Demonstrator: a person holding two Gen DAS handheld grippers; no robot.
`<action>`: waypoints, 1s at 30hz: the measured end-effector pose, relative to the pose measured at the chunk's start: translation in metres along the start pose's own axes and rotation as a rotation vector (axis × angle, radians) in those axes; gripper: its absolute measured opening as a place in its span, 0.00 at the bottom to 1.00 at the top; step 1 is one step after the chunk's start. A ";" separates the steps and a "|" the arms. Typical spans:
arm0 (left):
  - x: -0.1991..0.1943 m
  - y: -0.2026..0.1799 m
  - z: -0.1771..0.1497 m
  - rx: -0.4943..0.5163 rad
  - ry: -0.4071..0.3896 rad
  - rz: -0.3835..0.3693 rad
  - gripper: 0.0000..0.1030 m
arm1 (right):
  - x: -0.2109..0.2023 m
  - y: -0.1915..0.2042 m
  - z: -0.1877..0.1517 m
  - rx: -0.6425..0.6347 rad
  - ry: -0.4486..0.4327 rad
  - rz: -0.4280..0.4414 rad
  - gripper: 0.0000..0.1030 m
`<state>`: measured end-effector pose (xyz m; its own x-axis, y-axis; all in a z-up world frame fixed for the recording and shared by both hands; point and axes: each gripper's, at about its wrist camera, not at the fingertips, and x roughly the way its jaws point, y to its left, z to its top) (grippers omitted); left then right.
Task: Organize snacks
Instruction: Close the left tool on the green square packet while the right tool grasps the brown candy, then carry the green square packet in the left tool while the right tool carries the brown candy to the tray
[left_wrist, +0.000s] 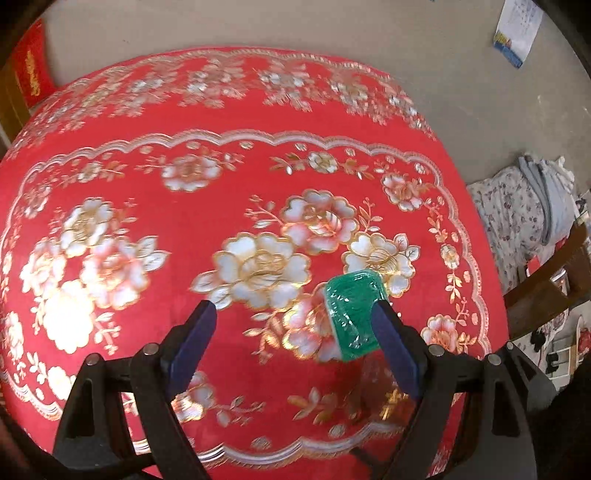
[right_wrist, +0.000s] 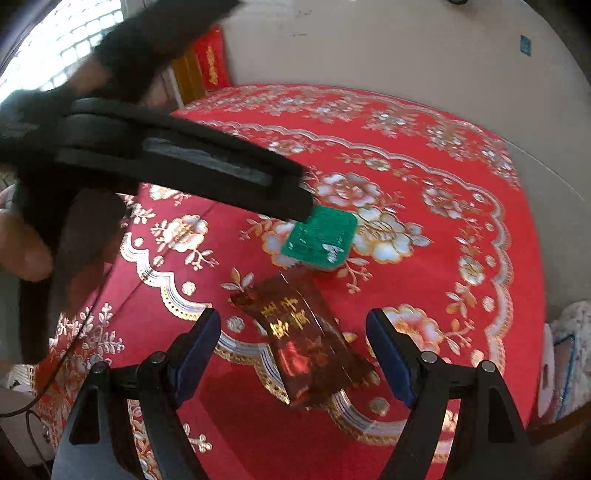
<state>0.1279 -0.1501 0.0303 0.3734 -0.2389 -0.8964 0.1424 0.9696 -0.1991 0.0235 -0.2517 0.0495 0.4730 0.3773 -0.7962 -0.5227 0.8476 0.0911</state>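
A green jelly cup lies on the red flowered tablecloth, right against the inner side of my left gripper's right finger. My left gripper is open, jaws wide apart, not closed on the cup. In the right wrist view the same green cup lies mid-table with the left gripper's black finger over its left edge. A dark red foil snack packet with gold characters lies nearer, between the fingers of my open right gripper.
The round table's tablecloth has a scalloped silver border. A red box stands at the far left by the wall. A flowered cloth pile and a wooden chair sit right of the table.
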 end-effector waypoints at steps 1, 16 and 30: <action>0.003 -0.002 0.001 -0.003 0.010 -0.014 0.83 | 0.002 0.000 0.000 -0.002 0.003 -0.005 0.78; 0.019 -0.034 0.001 0.106 -0.018 0.025 0.52 | -0.002 -0.017 -0.009 0.106 -0.012 0.009 0.36; -0.007 0.020 -0.023 0.053 -0.039 -0.017 0.43 | -0.008 0.005 -0.014 0.125 -0.045 0.002 0.34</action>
<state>0.1067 -0.1283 0.0232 0.4059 -0.2579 -0.8768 0.1969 0.9615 -0.1916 0.0070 -0.2560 0.0480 0.5043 0.3932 -0.7688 -0.4324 0.8856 0.1693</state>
